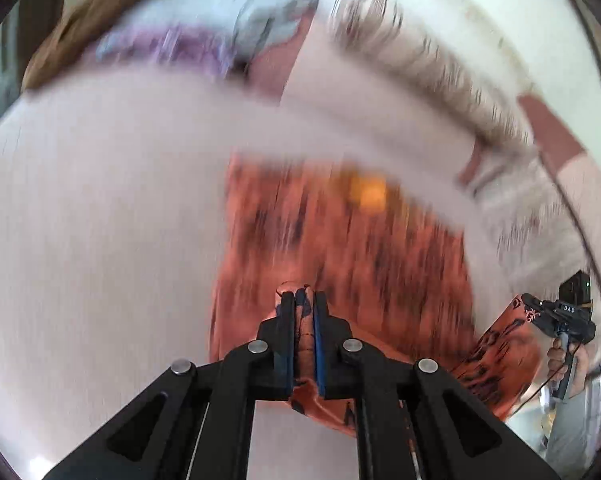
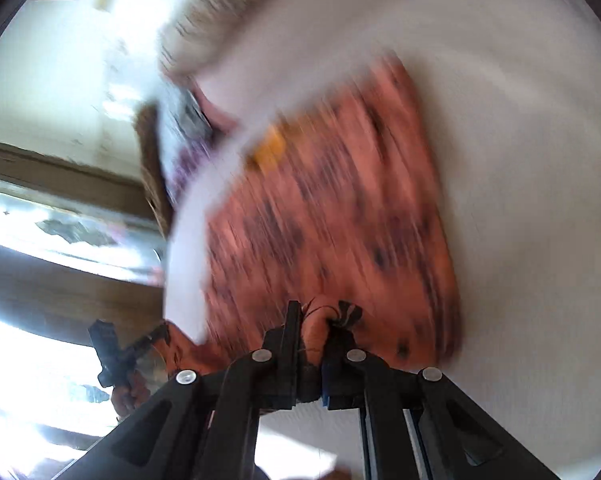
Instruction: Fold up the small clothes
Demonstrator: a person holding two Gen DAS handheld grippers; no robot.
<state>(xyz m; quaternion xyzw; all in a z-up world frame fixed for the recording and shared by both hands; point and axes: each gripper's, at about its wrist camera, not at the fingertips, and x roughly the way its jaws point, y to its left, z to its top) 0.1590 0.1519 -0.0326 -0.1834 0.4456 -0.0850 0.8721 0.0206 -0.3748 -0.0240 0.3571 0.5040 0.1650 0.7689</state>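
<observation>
An orange garment with dark print (image 1: 340, 248) hangs stretched over a white bed surface (image 1: 100, 220); both views are motion-blurred. My left gripper (image 1: 303, 300) is shut on one edge of the garment. My right gripper (image 2: 314, 316) is shut on another edge of the same orange garment (image 2: 324, 216), with fabric bunched between its fingers. The right gripper also shows in the left wrist view (image 1: 556, 312), pinching the garment's far corner. The left gripper shows in the right wrist view (image 2: 140, 346) at the lower left. A yellow patch (image 1: 368, 194) sits near the garment's top.
A pile of grey and purple clothes (image 1: 204, 40) lies at the far side of the bed. A beige patterned fabric strip (image 1: 420, 64) runs along the back right. A brown headboard (image 1: 80, 28) and a window (image 2: 60, 220) are beyond the white bed (image 2: 520, 160).
</observation>
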